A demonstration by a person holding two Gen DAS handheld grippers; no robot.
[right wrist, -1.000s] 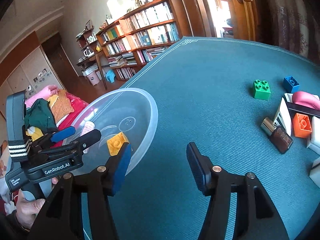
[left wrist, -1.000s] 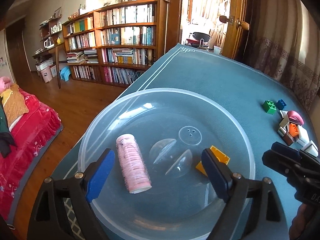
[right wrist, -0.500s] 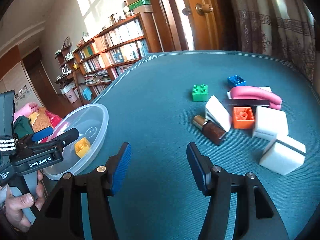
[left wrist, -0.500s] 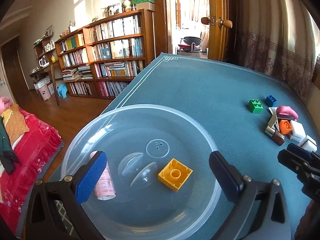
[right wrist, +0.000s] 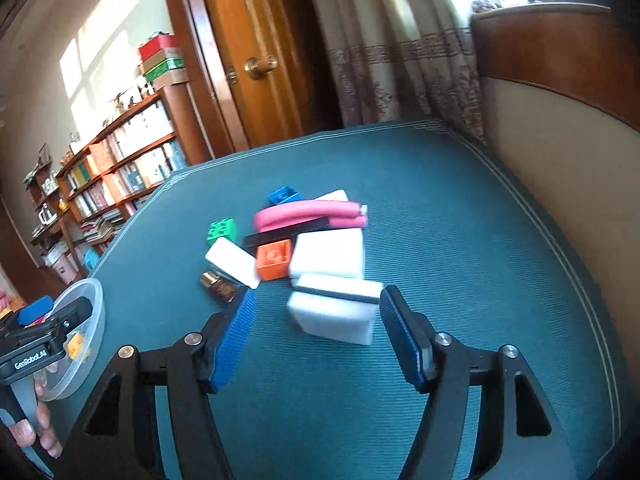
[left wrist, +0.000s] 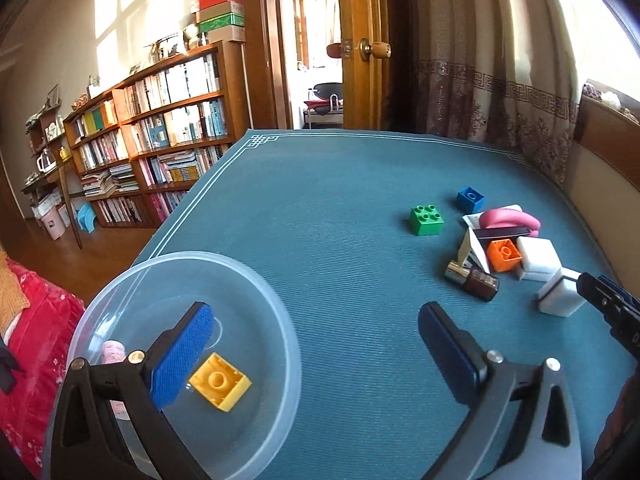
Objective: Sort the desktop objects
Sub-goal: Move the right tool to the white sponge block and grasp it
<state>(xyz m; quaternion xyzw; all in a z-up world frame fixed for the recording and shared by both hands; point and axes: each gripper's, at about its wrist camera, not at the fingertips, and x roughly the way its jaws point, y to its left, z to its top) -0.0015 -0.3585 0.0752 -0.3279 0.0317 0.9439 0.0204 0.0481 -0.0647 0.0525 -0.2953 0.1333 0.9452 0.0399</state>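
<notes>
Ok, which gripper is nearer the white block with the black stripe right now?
Right. The right gripper is open with the white striped block between its fingertips. The left gripper hangs open over by the clear bowl, well off to the side of it.

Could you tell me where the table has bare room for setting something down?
The green cloth lies bare between the clear bowl and the green brick, and along the far edge. It is crowded at the right, around the orange brick and white blocks.
</notes>
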